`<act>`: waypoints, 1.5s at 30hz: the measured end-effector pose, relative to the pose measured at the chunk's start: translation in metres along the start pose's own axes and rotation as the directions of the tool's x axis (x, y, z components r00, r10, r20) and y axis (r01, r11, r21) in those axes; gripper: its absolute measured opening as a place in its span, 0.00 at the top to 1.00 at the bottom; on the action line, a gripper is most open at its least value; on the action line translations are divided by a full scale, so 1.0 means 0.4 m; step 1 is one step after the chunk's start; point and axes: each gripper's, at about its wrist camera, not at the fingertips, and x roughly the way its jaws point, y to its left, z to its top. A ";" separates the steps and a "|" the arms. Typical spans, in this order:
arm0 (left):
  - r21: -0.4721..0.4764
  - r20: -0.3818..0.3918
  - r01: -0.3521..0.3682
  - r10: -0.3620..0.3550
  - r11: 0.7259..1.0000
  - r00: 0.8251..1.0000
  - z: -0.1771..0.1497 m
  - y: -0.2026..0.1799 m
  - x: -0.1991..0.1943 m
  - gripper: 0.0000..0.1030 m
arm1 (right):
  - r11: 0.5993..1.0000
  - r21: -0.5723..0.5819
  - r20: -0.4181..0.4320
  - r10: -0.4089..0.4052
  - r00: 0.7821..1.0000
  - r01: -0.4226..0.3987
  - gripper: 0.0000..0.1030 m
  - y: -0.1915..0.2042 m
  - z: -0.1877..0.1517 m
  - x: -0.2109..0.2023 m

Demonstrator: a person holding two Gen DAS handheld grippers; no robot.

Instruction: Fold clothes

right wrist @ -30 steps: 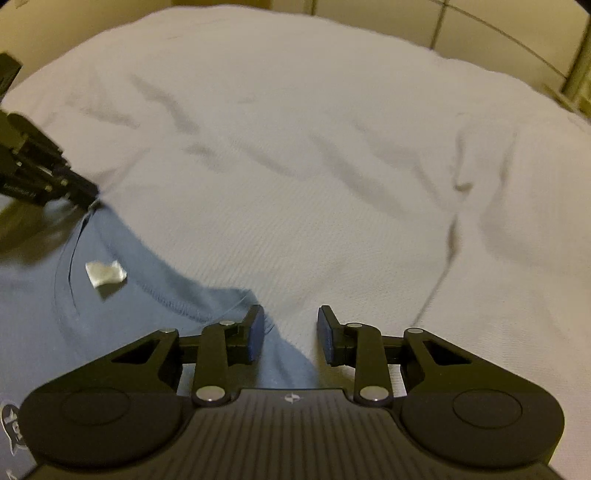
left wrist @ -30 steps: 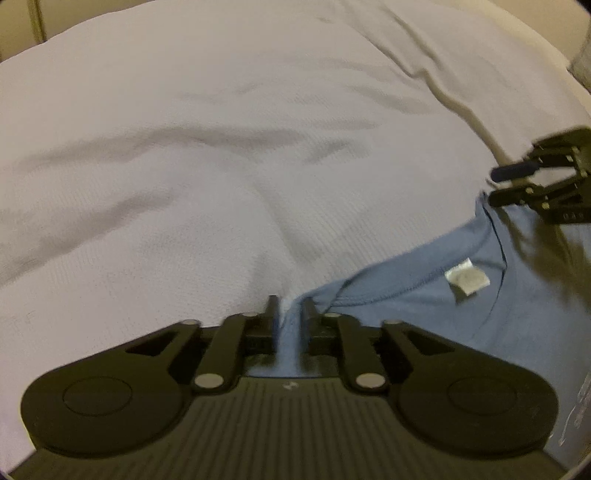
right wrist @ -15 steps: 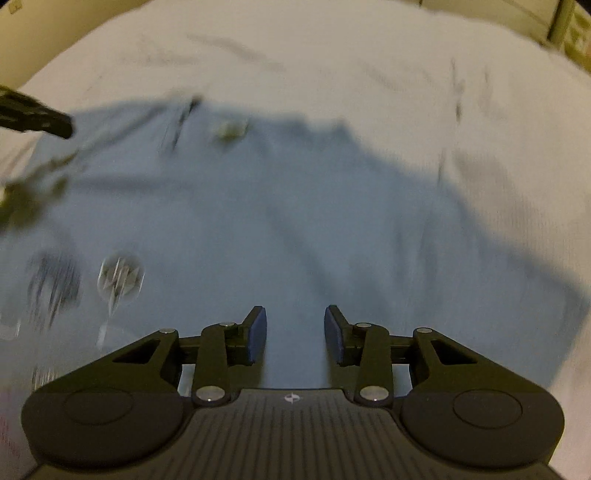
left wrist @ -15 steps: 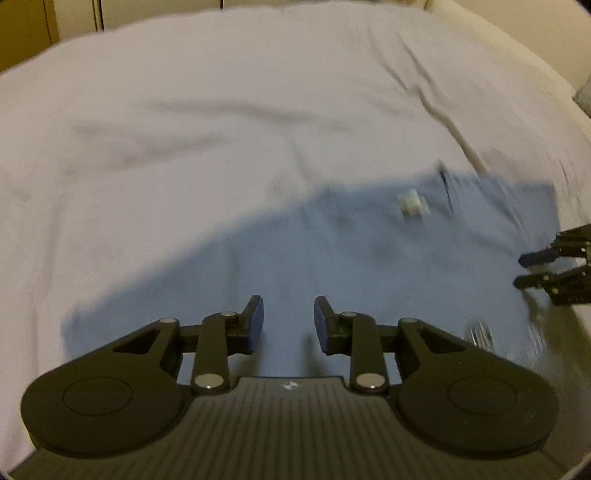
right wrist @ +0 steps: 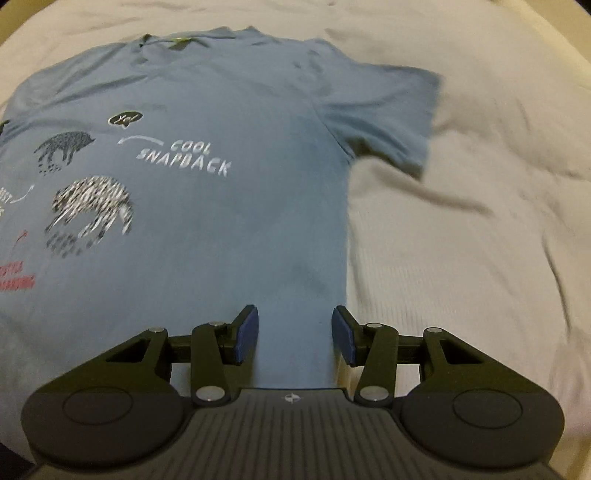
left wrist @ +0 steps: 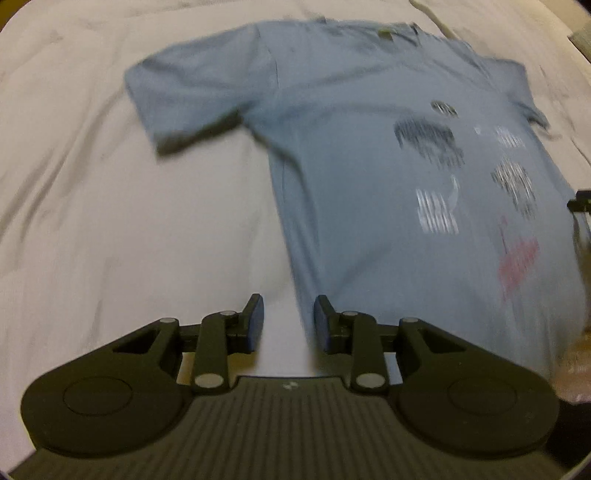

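Note:
A blue T-shirt [left wrist: 369,166] with printed animals and lettering lies flat, front up, on a white bed; its collar points away from me. My left gripper [left wrist: 289,319] hangs open over the shirt's left lower side edge, nothing between its fingers. In the right wrist view the same T-shirt [right wrist: 207,192] fills the left half, one sleeve [right wrist: 391,118] spread to the right. My right gripper [right wrist: 294,334] is open above the shirt's right lower side edge, its blue pads wide apart and empty. A sliver of the right gripper [left wrist: 581,201] shows at the left view's right edge.
The white bedsheet [right wrist: 480,221] is wrinkled, with soft ridges right of the shirt. More sheet [left wrist: 110,221] stretches to the left of the shirt. A pale object [left wrist: 583,33] sits at the bed's far right corner.
Both grippers let go of the shirt's shoulders and pulled back from the collar toward the hem. The whole shirt has come into view, lying spread flat.

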 end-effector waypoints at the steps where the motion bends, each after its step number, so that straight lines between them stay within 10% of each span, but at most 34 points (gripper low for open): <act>1: -0.008 0.003 0.007 -0.007 1.000 1.000 -0.027 0.006 -0.018 0.75 | 1.000 0.012 0.004 -0.010 1.000 0.010 0.54 0.019 -0.016 -0.017; 13: -0.094 -0.047 0.182 -0.187 0.979 0.981 -0.294 -0.032 -0.080 0.75 | 0.992 -0.024 -0.037 0.121 0.992 -0.122 0.47 0.305 -0.163 -0.131; 28: 0.192 -0.068 0.072 -0.060 0.979 0.996 -0.252 -0.170 -0.124 0.74 | 0.929 0.363 -0.158 -0.009 0.987 0.067 0.47 -0.076 -0.407 -0.051; 37: 0.299 -0.057 0.072 -0.057 0.951 0.997 -0.170 -0.257 -0.125 0.67 | 0.918 0.395 -0.025 0.036 0.999 -0.024 0.47 -0.067 -0.359 -0.161; 45: 0.337 -0.197 0.089 -0.023 0.937 0.980 -0.251 -0.300 -0.030 0.66 | 0.965 0.152 -0.020 0.220 0.975 -0.214 0.47 0.163 -0.291 -0.104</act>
